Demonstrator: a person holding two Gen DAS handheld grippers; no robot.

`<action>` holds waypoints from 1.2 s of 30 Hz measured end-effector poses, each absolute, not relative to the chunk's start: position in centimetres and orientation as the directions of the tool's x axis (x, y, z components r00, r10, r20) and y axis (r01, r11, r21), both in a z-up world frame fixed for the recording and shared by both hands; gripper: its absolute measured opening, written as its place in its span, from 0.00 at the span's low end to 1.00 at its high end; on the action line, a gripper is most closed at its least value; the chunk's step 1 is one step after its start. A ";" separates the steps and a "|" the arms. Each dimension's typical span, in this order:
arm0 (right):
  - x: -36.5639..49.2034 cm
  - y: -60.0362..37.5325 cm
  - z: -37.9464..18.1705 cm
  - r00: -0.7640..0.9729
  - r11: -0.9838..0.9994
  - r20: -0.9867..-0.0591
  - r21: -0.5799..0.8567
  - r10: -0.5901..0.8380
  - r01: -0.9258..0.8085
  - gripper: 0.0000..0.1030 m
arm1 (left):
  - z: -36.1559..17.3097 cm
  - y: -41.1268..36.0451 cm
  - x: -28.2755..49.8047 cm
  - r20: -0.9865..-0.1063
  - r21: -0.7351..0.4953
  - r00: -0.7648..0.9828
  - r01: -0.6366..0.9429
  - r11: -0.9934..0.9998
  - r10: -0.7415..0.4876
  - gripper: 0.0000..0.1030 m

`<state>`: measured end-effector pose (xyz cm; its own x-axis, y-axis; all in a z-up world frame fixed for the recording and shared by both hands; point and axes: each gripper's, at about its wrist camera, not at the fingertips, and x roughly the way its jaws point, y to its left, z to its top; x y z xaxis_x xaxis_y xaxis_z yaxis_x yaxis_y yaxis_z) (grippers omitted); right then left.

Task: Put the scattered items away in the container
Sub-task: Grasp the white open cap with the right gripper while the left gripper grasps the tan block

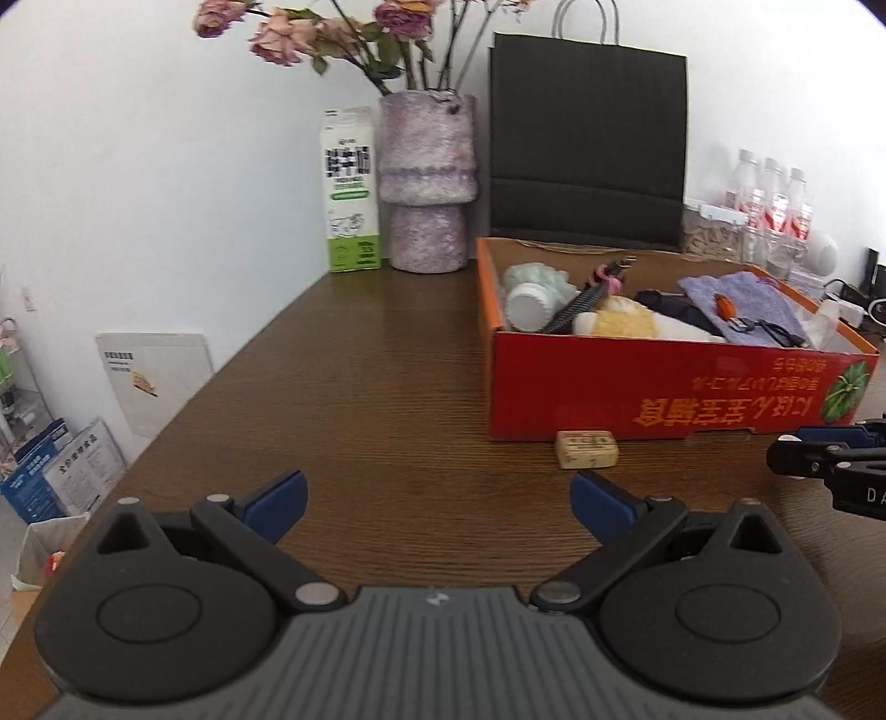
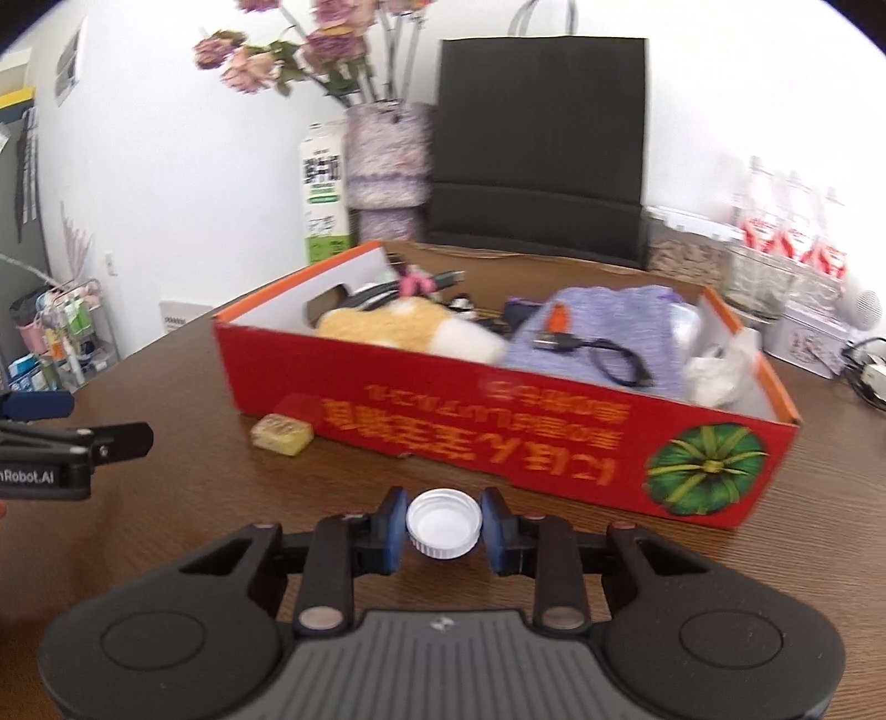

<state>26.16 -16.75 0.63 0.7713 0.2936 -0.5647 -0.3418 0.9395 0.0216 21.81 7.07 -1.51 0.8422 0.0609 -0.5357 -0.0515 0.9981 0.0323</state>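
Right wrist | right tongs clamp white cap | left tongs wide, empty | red box full

milk carton | purple vase, dried roses | black paper bag | water bottles

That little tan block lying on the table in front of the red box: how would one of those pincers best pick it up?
Grip the tan block across its two long sides, its narrower span, coming down from above. It lies flat and low on the table, close to the red box, so a level approach would probably scrape the wood. The left gripper, jaws open and empty, looks nearest.
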 end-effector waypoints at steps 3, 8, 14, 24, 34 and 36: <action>26.3 -18.5 0.7 0.783 0.950 -0.559 0.030 0.274 -0.311 0.27 | -1.8 4.7 23.7 -0.563 0.046 0.825 -0.018 0.999 0.041 1.00; 26.5 -21.1 0.8 0.799 0.963 -0.549 0.039 0.244 -0.267 0.27 | -2.2 2.5 26.8 -0.605 -0.018 0.796 -0.020 1.000 0.006 1.00; 26.7 -23.1 0.9 0.814 0.973 -0.542 0.027 0.208 -0.231 0.27 | -2.8 0.8 28.6 -0.629 -0.012 0.777 -0.045 0.999 0.028 0.83; 26.8 -24.0 1.0 0.820 0.977 -0.538 0.037 0.197 -0.210 0.27 | -3.3 0.5 29.3 -0.643 -0.008 0.764 -0.069 0.998 0.048 0.50; 26.7 -23.9 0.8 0.819 0.977 -0.540 0.030 0.193 -0.210 0.27 | -3.1 0.7 28.8 -0.635 -0.047 0.772 -0.076 0.996 0.029 0.30; 26.6 -23.9 0.8 0.820 0.977 -0.539 0.027 0.192 -0.211 0.27 | -3.0 0.6 28.8 -0.635 -0.051 0.772 -0.078 0.996 0.028 0.30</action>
<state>26.65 -23.88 0.79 0.8198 0.1924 -0.5394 -0.2112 0.9771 0.0275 28.80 0.63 -3.05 0.7723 0.0276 -0.6346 -0.0778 0.9956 -0.0515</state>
